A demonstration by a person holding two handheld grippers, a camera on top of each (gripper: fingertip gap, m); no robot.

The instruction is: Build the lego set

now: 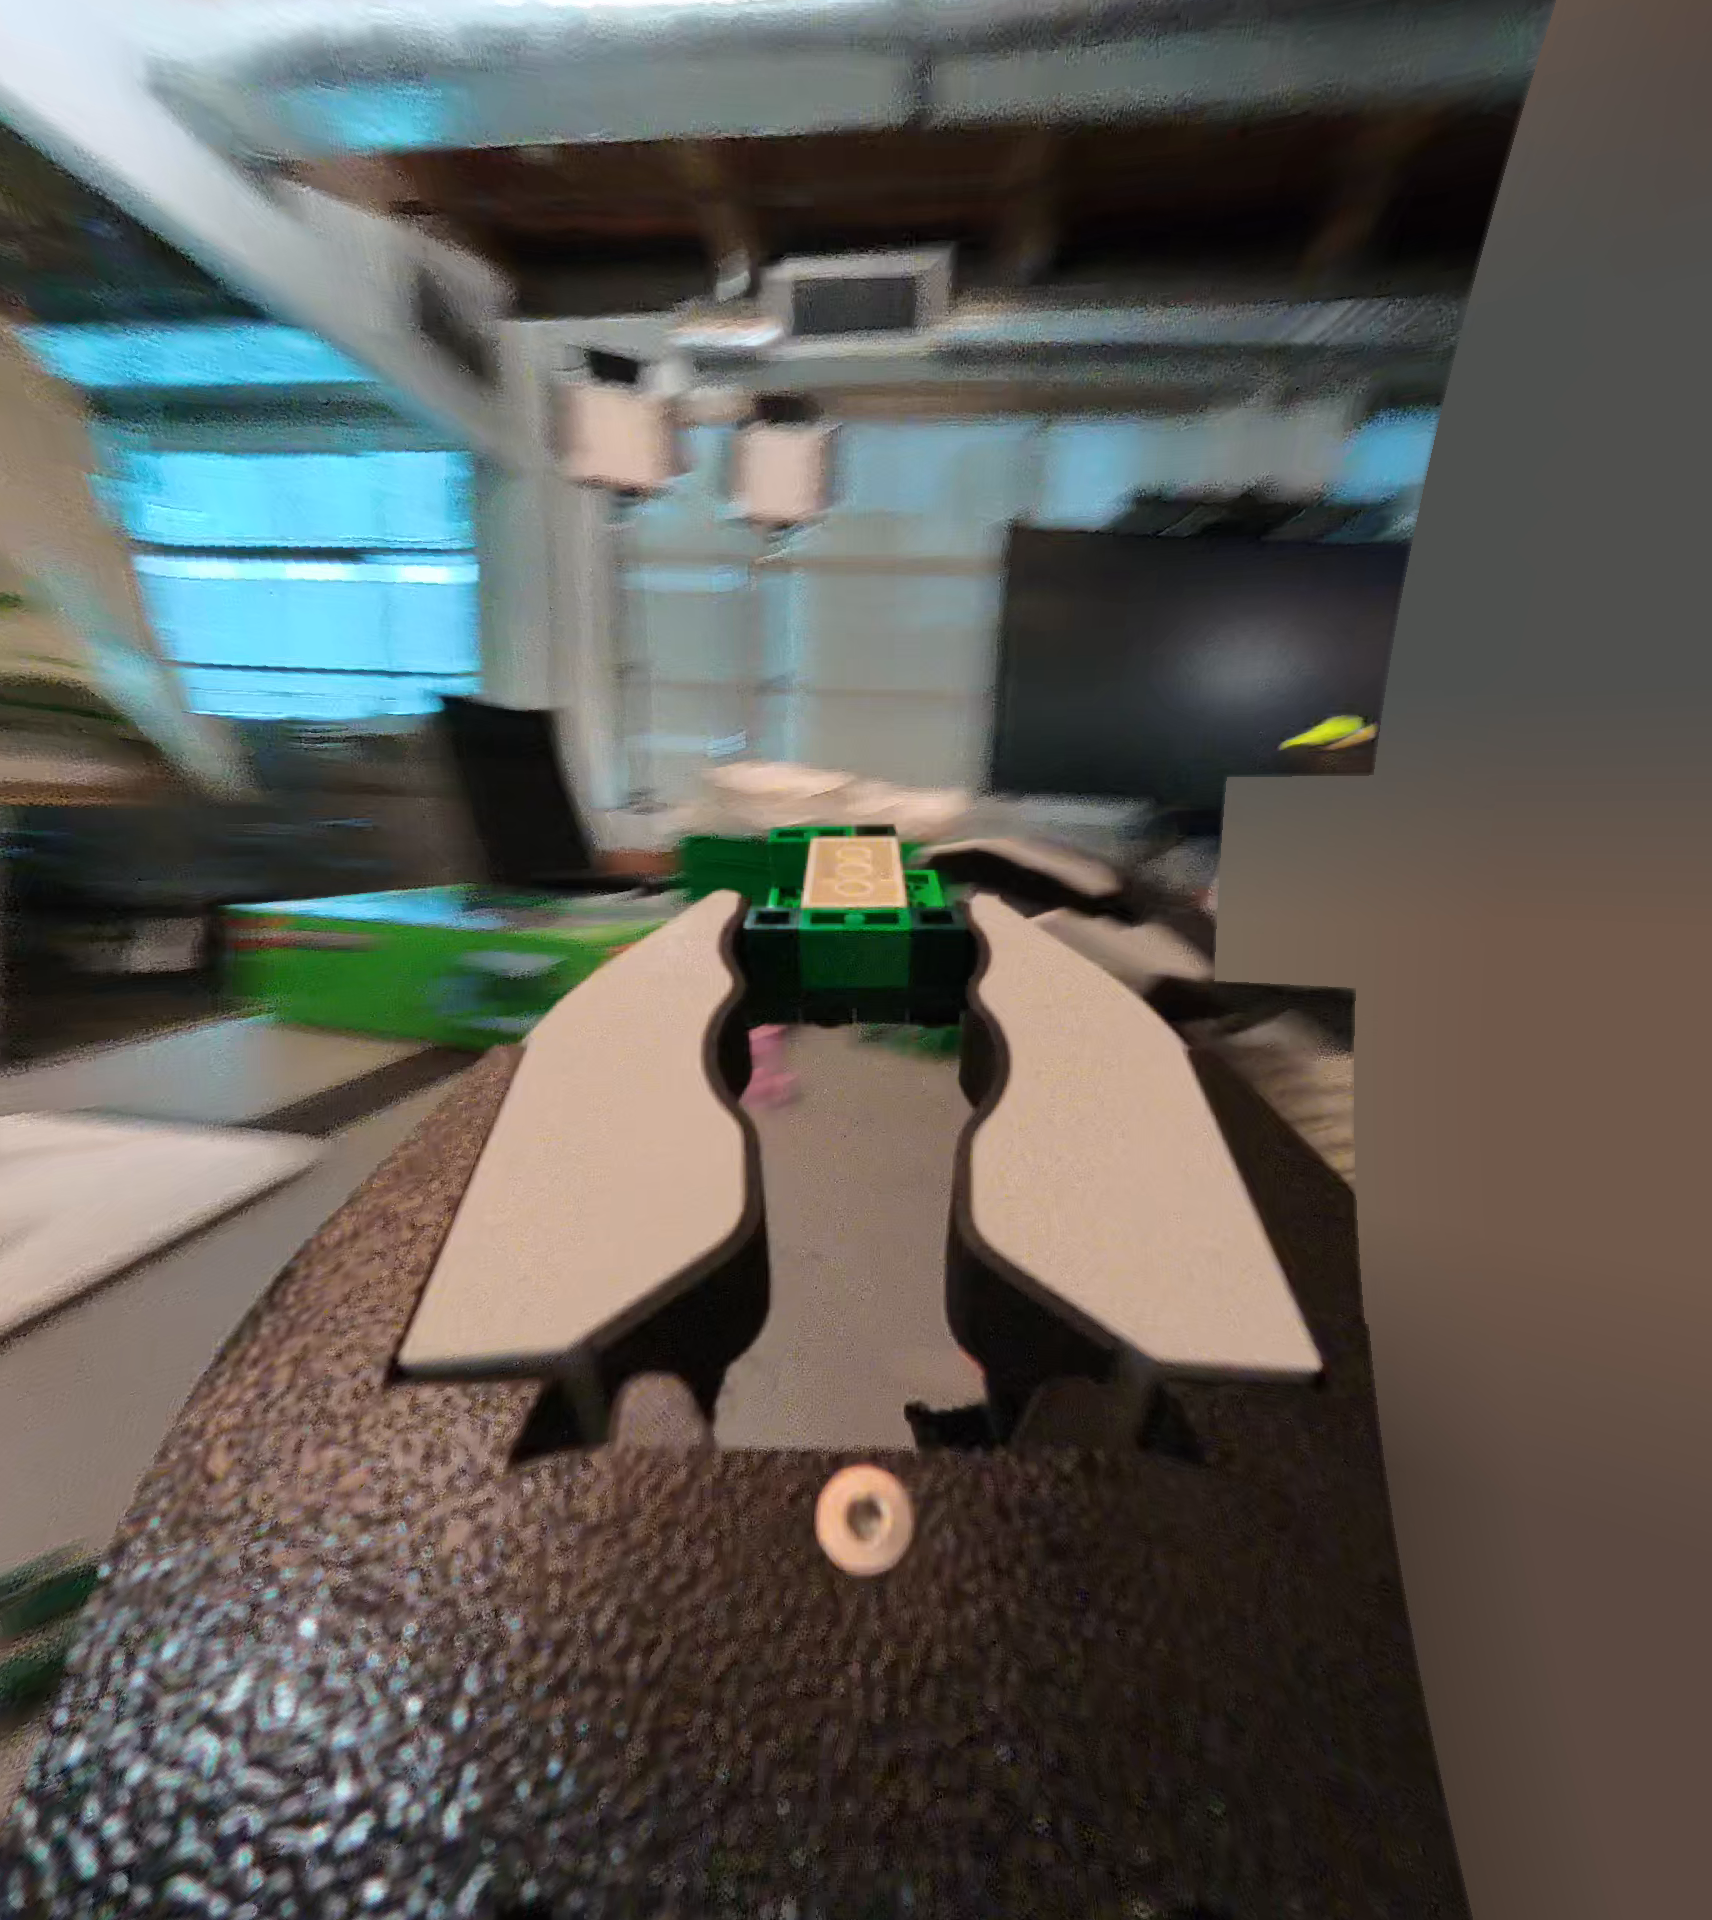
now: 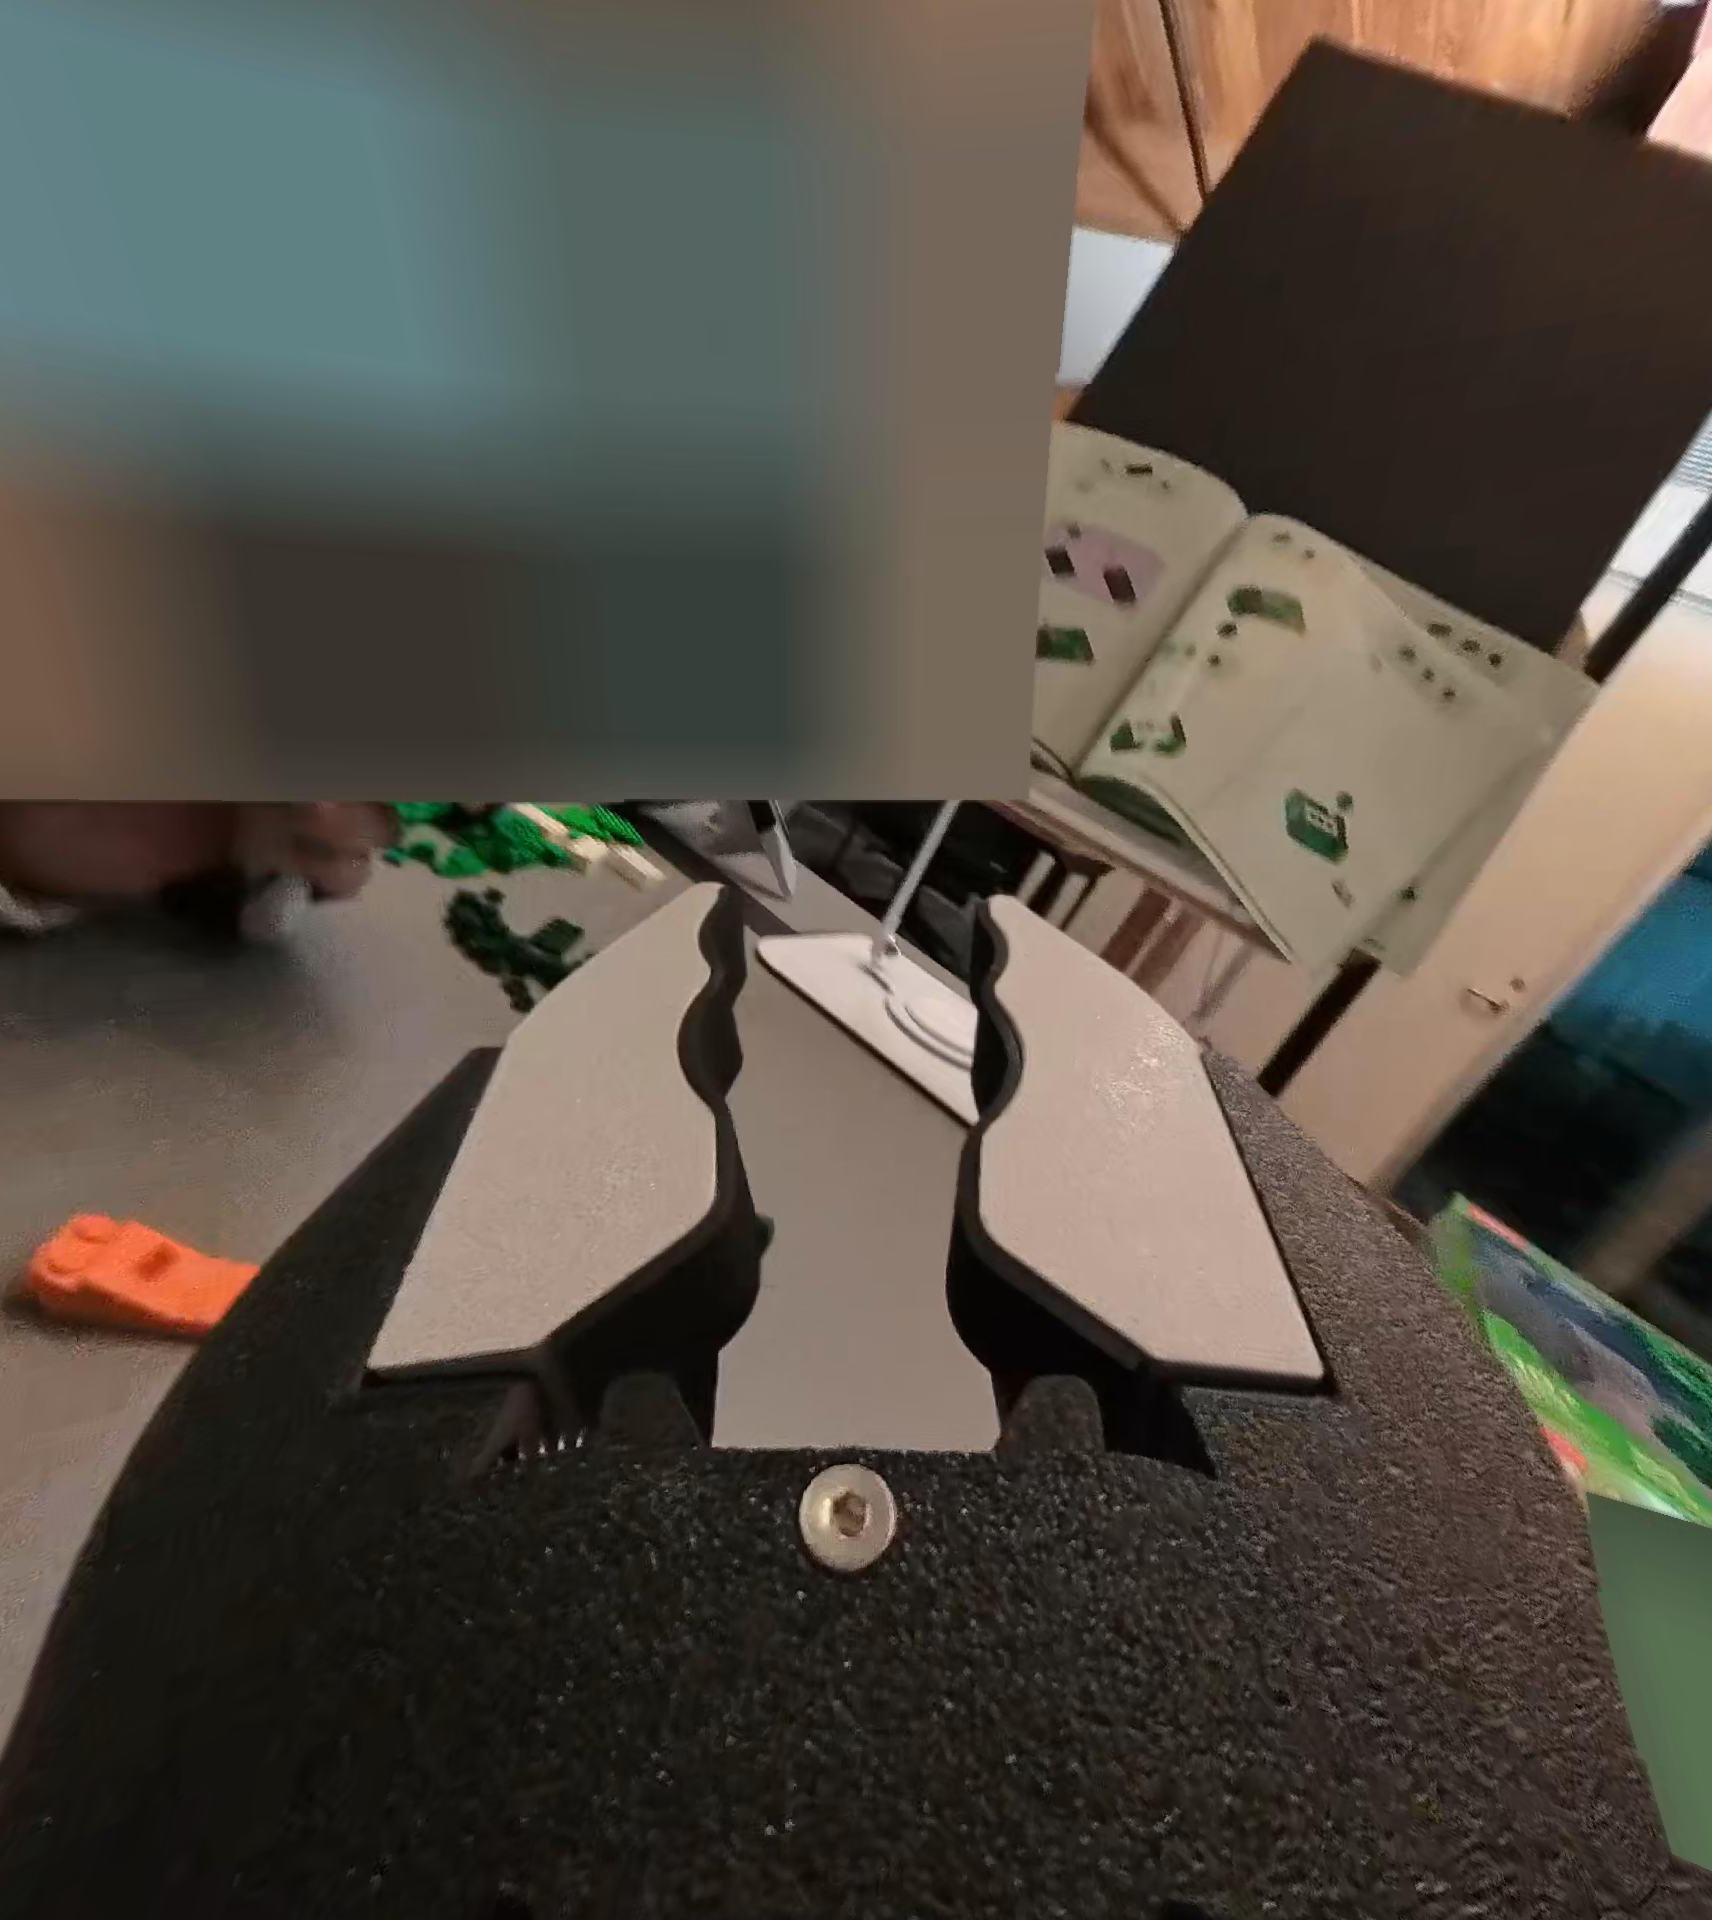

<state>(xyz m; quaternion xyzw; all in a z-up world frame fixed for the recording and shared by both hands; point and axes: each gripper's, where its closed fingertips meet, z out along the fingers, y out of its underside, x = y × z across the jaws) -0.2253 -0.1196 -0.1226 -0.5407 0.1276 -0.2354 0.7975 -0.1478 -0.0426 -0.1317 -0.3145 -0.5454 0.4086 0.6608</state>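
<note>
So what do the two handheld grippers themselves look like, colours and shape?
Both match. The left gripper and right gripper each have a black, rough-textured body with one silver screw set centrally near the front. Their two fingers are flat light grey plates with black edging and wavy inner edges. No cables, markings or sleeves show.

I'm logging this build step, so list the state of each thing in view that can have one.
left gripper: shut on the green lego assembly
green lego assembly: part-built, held off the table
right gripper: open, empty
instruction booklet: open, propped up
orange brick separator: lying flat on the table, unused
loose green lego pieces: heaped on the table, unassembled
green lego box: lying on the table
</note>
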